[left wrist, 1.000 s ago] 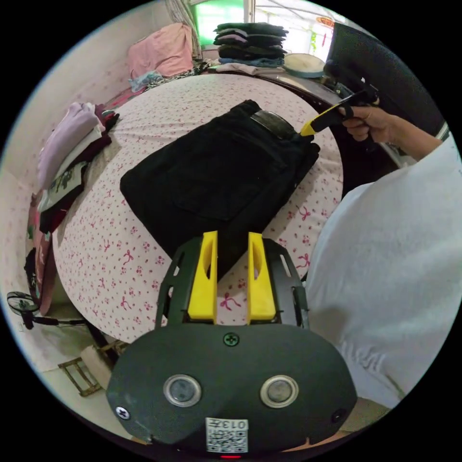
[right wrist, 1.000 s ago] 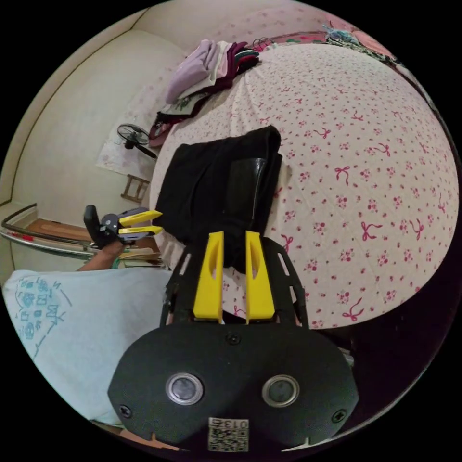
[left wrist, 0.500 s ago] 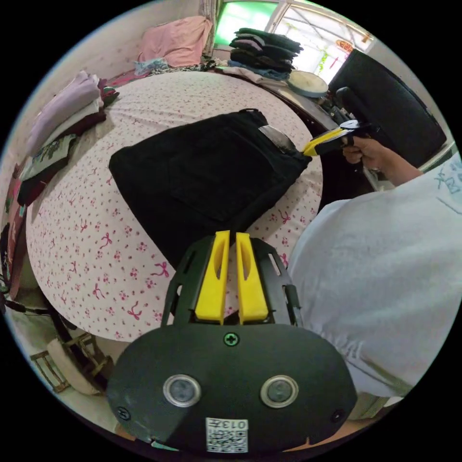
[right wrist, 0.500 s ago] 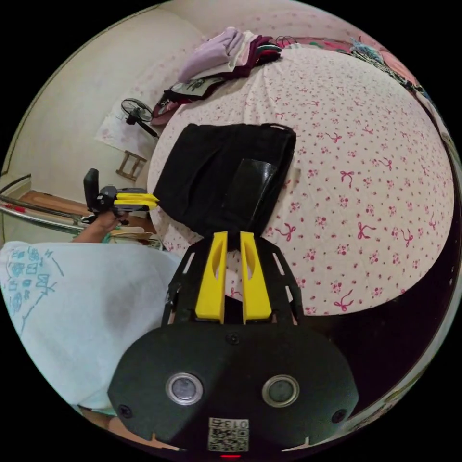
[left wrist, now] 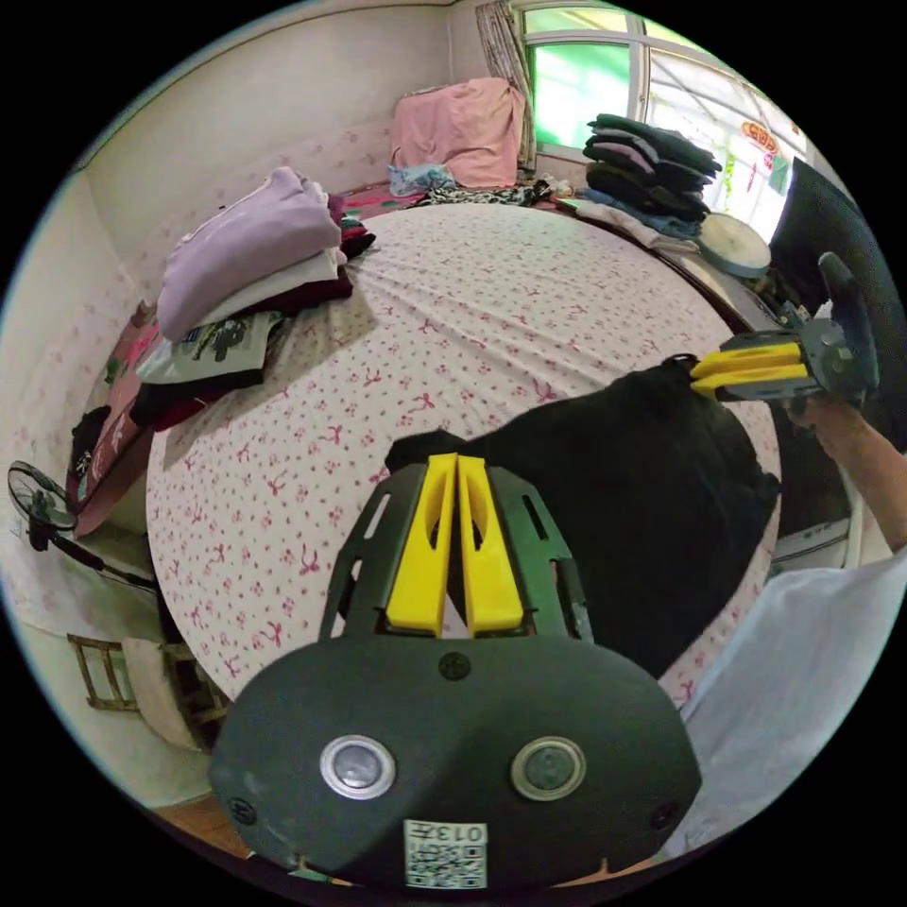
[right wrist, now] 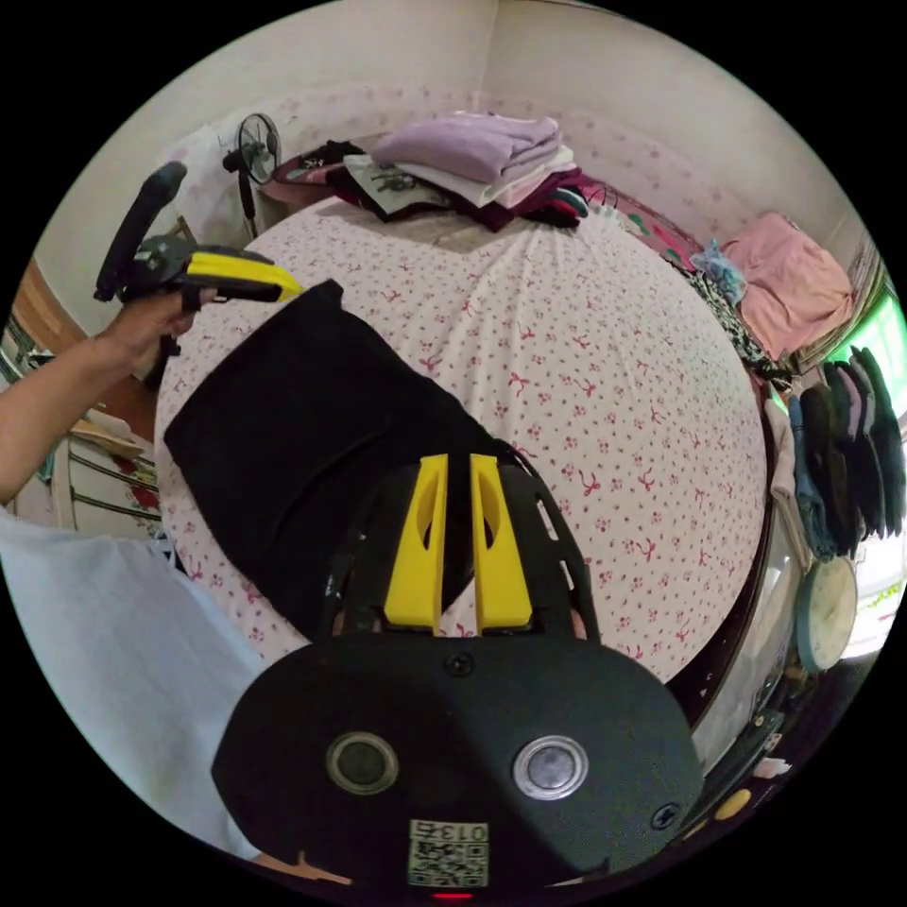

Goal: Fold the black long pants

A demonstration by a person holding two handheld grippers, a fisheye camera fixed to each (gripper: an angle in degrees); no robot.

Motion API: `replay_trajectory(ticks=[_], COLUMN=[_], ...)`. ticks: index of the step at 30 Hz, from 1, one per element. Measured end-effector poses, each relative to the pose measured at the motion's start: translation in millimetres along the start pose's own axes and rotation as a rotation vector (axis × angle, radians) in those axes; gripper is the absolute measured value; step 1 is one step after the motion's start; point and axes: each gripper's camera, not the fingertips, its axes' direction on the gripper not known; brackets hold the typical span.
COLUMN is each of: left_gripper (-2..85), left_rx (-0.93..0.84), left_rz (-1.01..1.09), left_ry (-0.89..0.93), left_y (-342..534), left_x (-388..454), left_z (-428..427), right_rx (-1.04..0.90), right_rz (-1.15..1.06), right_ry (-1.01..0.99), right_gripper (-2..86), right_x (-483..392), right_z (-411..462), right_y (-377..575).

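Your left gripper point(left wrist: 455, 463) and right gripper point(right wrist: 457, 463) each clenched one corner of the folded black pants point(left wrist: 624, 510), which hung partly lifted over the near edge of the bed point(left wrist: 453, 312). The long axis ran from gripper to gripper, along that edge. Beyond lay open sheet, then stacked clothes point(left wrist: 246, 265) at the far edge.

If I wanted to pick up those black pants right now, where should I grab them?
Probably by the two corners of one edge, as both grippers do: the left gripper pinches one corner of the black pants and the right gripper the other. They are folded into a flat bundle, so coming in low from the side should keep the layers together.
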Motion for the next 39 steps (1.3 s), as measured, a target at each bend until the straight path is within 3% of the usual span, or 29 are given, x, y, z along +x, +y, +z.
replay_trajectory(ticks=[3,5,10,14,19,26,29,31,34,39], left_gripper=[-0.4,-0.4,-0.4,-0.3,-0.4,-0.4,-0.4,-0.3,0.0,0.1], left_rx=[-0.097,-0.162,-0.115,0.010,-0.135,-0.120,-0.083,-0.024,-0.033,-0.103], left_rz=[0.021,0.021,-0.092,-0.084,0.012,-0.074,-0.170,-0.221,-0.170,-0.127], left_ry=[0.003,0.069,0.143,0.054,0.099,0.104,0.014,0.076,0.124,-0.012], left_y=[-21.7,-22.4,-13.7,-15.4,-25.4,-24.0,-3.1,23.4,44.7,63.6], left_x=[-6.4,-13.8,-29.9,-27.7,-28.3,-36.7,-48.3,-49.7,-19.8,14.2], left_z=[37.5,58.2,53.3,19.7,51.6,41.0,5.4,-24.3,-38.5,-20.3], right_rx=[-0.110,-0.073,-0.059,-0.063,-0.063,-0.094,-0.084,-0.005,0.074,0.076], right_rz=[-0.011,-0.022,-0.020,0.046,0.032,0.037,0.095,0.094,0.037,-0.186], right_ry=[0.041,0.050,0.059,0.010,0.064,-0.007,-0.029,-0.014,-0.069,-0.038], right_gripper=[1.1,0.6,0.2,0.1,0.1,0.0,-0.1,-0.2,-0.2,-0.1], right_x=[-8.6,-16.2,-29.5,-29.1,-40.3,-33.9,-24.9,-27.1,-43.3,-95.5], right_z=[29.1,37.9,35.6,25.2,26.0,35.9,24.2,10.1,-1.8,12.3], right_y=[-6.6,1.6,-0.3,-3.9,-5.0,-6.4,-4.5,-0.4,-4.3,-15.4])
